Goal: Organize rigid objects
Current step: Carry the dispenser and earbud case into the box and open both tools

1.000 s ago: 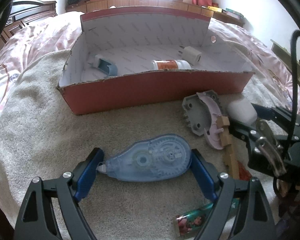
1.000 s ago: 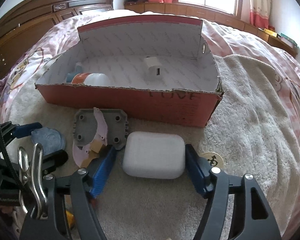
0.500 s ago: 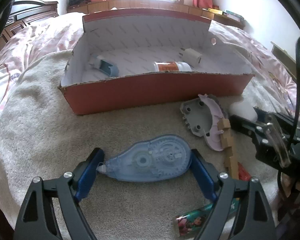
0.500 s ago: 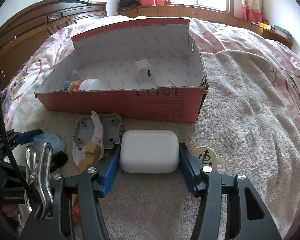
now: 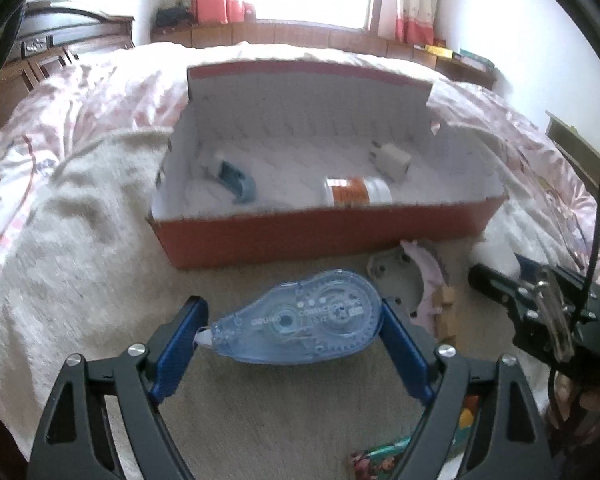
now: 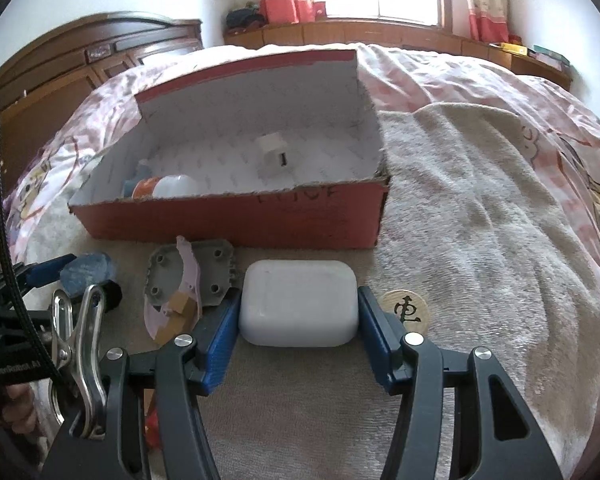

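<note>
A blue see-through correction tape (image 5: 300, 320) lies lengthwise between my left gripper's (image 5: 292, 310) blue pads, which press on both of its ends just above the beige towel. In the right wrist view a white rounded case (image 6: 298, 308) sits on the towel with my right gripper (image 6: 299, 300) shut on its two short sides. Beyond both stands the red cardboard box (image 5: 320, 236), white inside. It holds a white charger plug (image 5: 392, 160), a bottle with an orange label (image 5: 352, 192) and a blue-grey item (image 5: 236, 178).
A grey plate with a pink piece and a wooden block (image 6: 192, 280) lies between the two grippers, in front of the box (image 6: 236, 220). A round wooden chess disc (image 6: 406, 308) lies right of the case. Colourful wrappers (image 5: 380, 452) lie near the towel's front edge. Pink bedding surrounds the towel.
The right gripper's pads closed from a small gap onto the white case. The left gripper kept its hold on the correction tape, and both views tipped slightly towards the box.
</note>
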### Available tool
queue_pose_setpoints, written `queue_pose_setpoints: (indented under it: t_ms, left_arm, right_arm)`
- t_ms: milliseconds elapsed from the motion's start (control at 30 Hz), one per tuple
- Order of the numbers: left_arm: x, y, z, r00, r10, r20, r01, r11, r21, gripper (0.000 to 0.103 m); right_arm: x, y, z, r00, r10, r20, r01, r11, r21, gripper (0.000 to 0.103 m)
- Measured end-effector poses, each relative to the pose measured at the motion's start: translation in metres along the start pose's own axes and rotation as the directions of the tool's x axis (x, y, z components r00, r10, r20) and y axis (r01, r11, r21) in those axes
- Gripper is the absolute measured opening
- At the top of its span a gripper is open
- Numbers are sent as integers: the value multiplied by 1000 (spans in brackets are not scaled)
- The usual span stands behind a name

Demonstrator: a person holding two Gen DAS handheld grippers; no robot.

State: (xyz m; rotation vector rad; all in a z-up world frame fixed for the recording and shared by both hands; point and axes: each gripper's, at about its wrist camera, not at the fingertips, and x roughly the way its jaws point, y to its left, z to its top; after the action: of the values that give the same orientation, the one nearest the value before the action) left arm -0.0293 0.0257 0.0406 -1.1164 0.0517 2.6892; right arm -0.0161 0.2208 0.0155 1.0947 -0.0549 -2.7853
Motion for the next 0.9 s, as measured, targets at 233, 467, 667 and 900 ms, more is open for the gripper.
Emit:
queue_pose_setpoints:
  t_ms: [233,467,667,900]
  left_arm:
    - [-7,0,20,998,15,63,-15,1000,1,89]
    - [-1,3,44,994,36,101,-35,999,-12,89]
    - [11,10,64,992,56,111,-53,998,-33,89]
    - [37,19,81,993,80,84,-76,996,-56,89]
  right_arm:
    - [-15,2,13,996,10,85,-11,1000,8,57]
    - [-20,10,34,990,20,137,-17,1000,-20,57]
    - [-10,19,59,987,40,157,-33,998,-48,57]
    - [14,24,77,989,39,142,-32,998,-54,58]
